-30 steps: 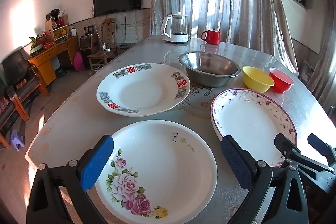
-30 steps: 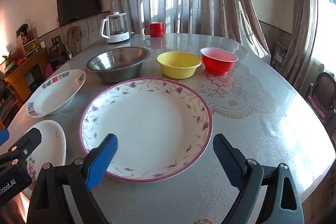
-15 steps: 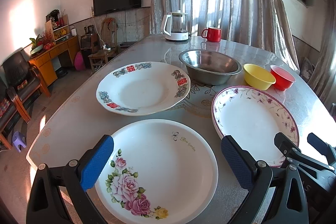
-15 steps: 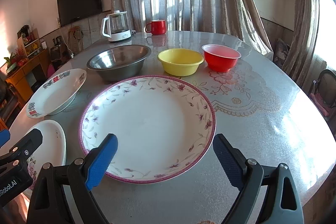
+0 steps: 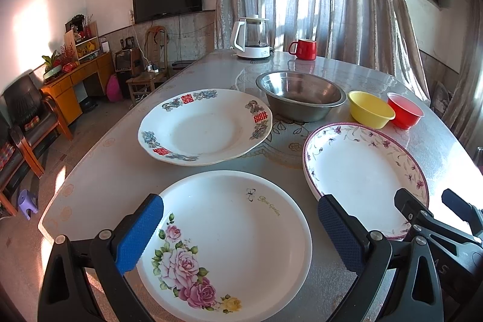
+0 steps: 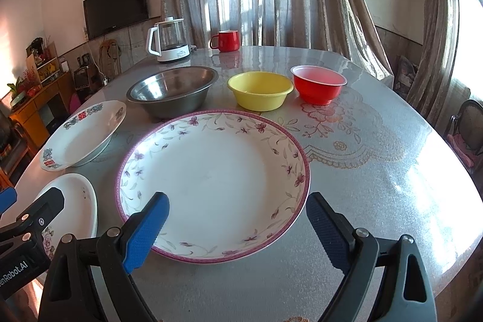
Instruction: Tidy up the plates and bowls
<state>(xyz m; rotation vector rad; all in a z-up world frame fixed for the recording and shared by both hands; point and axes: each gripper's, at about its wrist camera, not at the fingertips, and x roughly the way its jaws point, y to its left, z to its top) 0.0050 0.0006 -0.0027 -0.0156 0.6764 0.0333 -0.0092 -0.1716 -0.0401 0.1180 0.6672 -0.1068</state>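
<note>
A white plate with pink roses (image 5: 235, 234) lies nearest in the left wrist view, and my left gripper (image 5: 240, 231) hangs open above its near half. A purple-rimmed floral plate (image 6: 211, 177) lies in front of my right gripper (image 6: 237, 227), which stands open over the plate's near rim. Farther left sits a plate with red characters (image 5: 205, 125). Behind them, a steel bowl (image 6: 173, 89), a yellow bowl (image 6: 260, 89) and a red bowl (image 6: 318, 83) stand in a row. Nothing is held.
A white electric kettle (image 5: 252, 38) and a red mug (image 5: 304, 49) stand at the far end of the grey table (image 6: 377, 171). The table's right edge drops off beside a chair (image 6: 466, 129). Furniture lines the room on the left.
Both views have shifted slightly; the plates sit a little higher and farther in frame, as if both grippers drew back a touch. Nothing on the table has moved.
</note>
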